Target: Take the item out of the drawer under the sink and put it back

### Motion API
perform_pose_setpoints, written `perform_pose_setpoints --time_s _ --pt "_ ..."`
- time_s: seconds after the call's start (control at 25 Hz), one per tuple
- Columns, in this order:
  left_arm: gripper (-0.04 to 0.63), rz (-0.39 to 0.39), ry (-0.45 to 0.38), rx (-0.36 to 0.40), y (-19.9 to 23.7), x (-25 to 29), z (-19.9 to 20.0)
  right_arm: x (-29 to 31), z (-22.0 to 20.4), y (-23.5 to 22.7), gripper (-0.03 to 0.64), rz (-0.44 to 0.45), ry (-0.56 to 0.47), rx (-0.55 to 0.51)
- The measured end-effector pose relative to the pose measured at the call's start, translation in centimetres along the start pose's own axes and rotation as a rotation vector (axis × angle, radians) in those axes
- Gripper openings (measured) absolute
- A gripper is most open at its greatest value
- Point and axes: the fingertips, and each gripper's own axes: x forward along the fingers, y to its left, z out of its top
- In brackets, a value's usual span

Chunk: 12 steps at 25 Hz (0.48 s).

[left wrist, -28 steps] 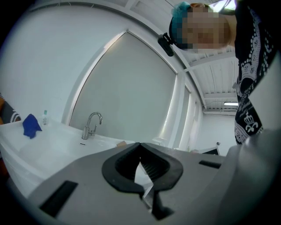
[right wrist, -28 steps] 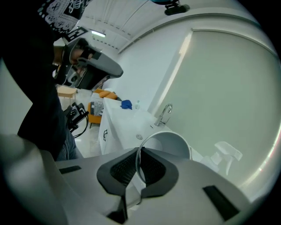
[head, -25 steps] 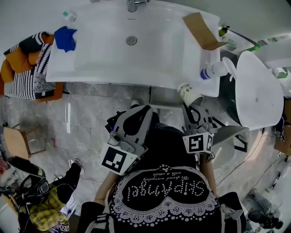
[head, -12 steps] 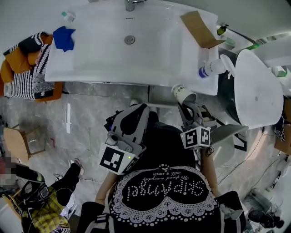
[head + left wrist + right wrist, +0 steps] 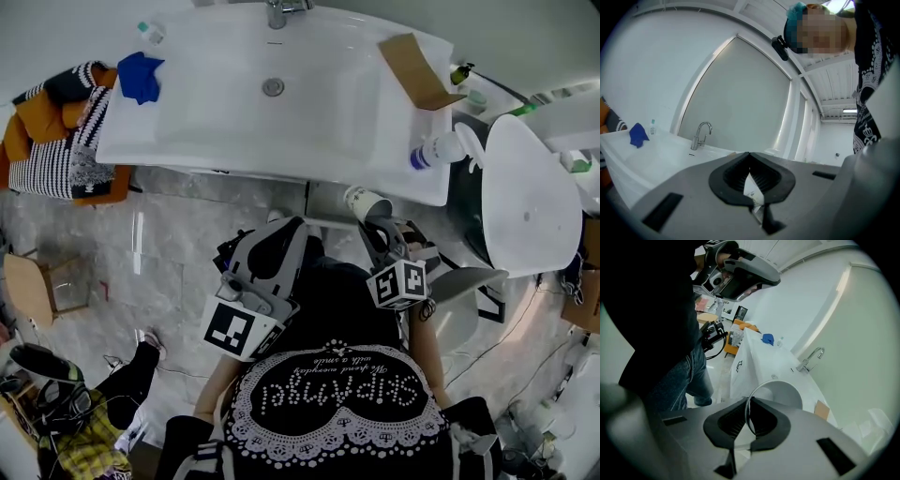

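Jaws of my right gripper [image 5: 749,401] pinch the thin wall of the paper cup [image 5: 780,392] at its rim, one pad inside and one outside. Jaws of my left gripper [image 5: 750,159] are pressed together with a small white slip [image 5: 751,187] caught in the seam. That gripper is held level, clear of the work.

The sink [image 5: 187,122] and its white worktop fill the space ahead, and the front edge overhangs what's below. I take the grey gap under that edge, right of centre, for the open drawer [image 5: 326,199]. From the head view the cup sits tilted just at that gap, below worktop level, so I judge this as the put-back leg, nearly there.

To do it well:
- Go in low under the sink's front lip. The cup's rim is the part likely to catch.
- Roll the wrist so the cup stands upright before it touches down.
- Keep the pinch light, since a paper wall will probably buckle under a hard squeeze.
- Seat the base on the drawer floor first, then spread the jaws and back straight out so the inside pad doesn't drag the cup over.
- Mind the bottle [image 5: 439,148] lying at the worktop's edge just above on the right. A bump could knock it off.
- The slip looks too small to matter.
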Motion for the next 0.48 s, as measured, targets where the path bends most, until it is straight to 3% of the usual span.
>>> perform_pose_setpoints --time_s 0.2,0.48 --pt "0.005 0.025 0.036 -0.035 0.4 -0.6 -0.8 0.0 0.0 0.3 0.025 0.017 -0.013 0.0" --pt "0.005 0.032 0.002 -0.057 -0.3 -0.5 -0.7 0.3 -0.9 1.1 0.025 0.022 -0.006 -0.024"
